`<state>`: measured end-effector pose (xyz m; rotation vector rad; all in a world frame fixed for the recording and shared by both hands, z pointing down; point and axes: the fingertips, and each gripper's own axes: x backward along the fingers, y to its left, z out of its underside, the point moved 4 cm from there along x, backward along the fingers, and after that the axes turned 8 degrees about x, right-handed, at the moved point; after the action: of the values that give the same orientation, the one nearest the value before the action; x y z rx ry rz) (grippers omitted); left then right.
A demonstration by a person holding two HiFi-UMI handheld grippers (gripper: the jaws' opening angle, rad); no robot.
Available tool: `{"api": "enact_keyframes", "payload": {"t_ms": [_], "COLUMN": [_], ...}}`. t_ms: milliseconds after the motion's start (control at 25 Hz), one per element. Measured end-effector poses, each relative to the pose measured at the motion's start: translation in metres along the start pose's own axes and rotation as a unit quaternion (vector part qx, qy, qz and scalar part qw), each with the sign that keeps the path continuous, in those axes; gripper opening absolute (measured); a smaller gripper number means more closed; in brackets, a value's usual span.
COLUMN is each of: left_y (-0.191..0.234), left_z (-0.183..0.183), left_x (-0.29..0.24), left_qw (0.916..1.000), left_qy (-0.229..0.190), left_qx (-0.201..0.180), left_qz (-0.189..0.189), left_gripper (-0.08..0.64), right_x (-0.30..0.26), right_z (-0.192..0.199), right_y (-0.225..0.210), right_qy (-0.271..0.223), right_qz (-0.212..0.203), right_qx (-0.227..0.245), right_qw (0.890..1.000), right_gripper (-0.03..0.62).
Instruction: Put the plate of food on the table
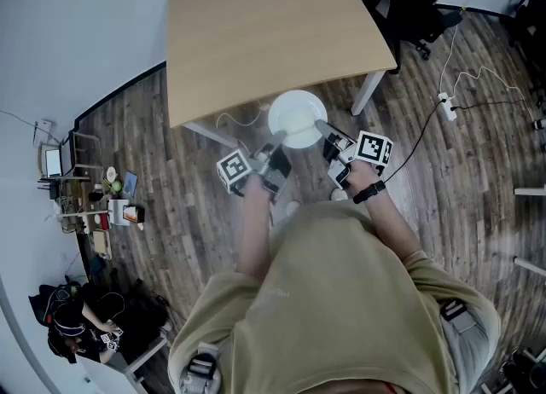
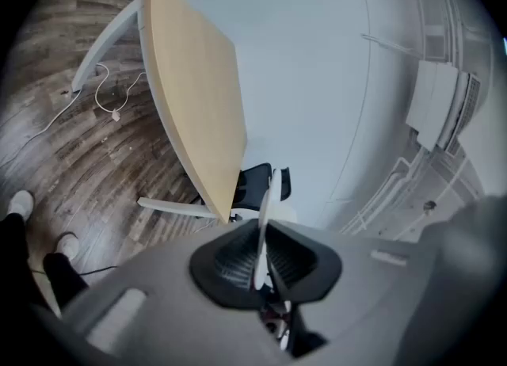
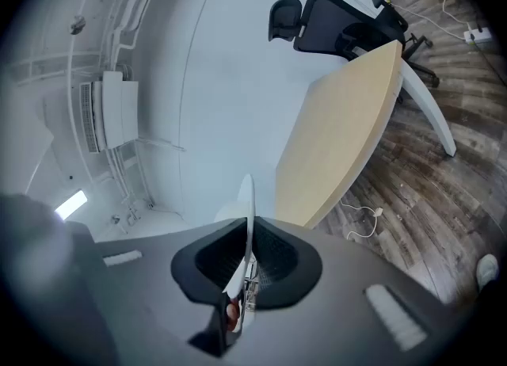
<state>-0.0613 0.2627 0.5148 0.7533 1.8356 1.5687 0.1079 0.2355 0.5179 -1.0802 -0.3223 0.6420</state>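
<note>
A white plate point(image 1: 297, 118) is held level between both grippers, over the near edge of the light wooden table point(image 1: 264, 26). My left gripper point(image 1: 271, 152) is shut on the plate's near-left rim and my right gripper point(image 1: 328, 135) is shut on its near-right rim. In the left gripper view the plate point(image 2: 262, 230) runs edge-on between the pads of the gripper point(image 2: 261, 255), with the table point(image 2: 190, 95) ahead. The right gripper view shows the same: the plate's thin rim point(image 3: 247, 214) is clamped in the gripper point(image 3: 247, 249), beside the table point(image 3: 341, 142). No food can be made out on the plate's white face.
A black office chair point(image 1: 409, 0) stands at the table's far right corner. A power strip point(image 1: 448, 107) and cables lie on the wooden floor to the right. White table legs point(image 1: 368, 92) stand under the near edge. Shelves with clutter point(image 1: 94, 205) and a seated person point(image 1: 77, 320) are at the left.
</note>
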Motion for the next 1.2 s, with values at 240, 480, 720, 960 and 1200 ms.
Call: {"api": "enact_keyframes", "payload": {"t_ms": [240,480,720,960,1200], "left_y": [0.002,-0.008,0.01,0.024,0.041], "left_z": [0.006,0.004,0.056,0.038,0.026], "left_x": [-0.006,-0.002,-0.032,-0.02,-0.058], "left_qw": [0.9996,0.9993,0.9984,0.9966,0.9956], "left_qy": [-0.015,-0.026,-0.047,-0.071,-0.082], "left_qx": [0.024,0.026,0.028,0.042,0.033], "left_qz": [0.008,0.007,0.01,-0.01,-0.032], "left_gripper": [0.018,0.018,0.017,0.017,0.012], "right_x": [0.001,-0.003,0.045,0.02,0.008], "right_z": [-0.01,-0.013,-0.031,-0.018,-0.04], "right_y": [0.007,0.024,-0.004,-0.014,-0.054], "right_qy": [0.0,-0.011,-0.002,0.017,0.029], "right_qz": [-0.011,-0.008,-0.023,-0.027,-0.004], "right_qx": [0.029,0.079,0.115,0.098,0.079], "right_qw": [1.0,0.997,0.993,0.995,0.996], "right_gripper": [0.029,0.044,0.055,0.057,0.055]}}
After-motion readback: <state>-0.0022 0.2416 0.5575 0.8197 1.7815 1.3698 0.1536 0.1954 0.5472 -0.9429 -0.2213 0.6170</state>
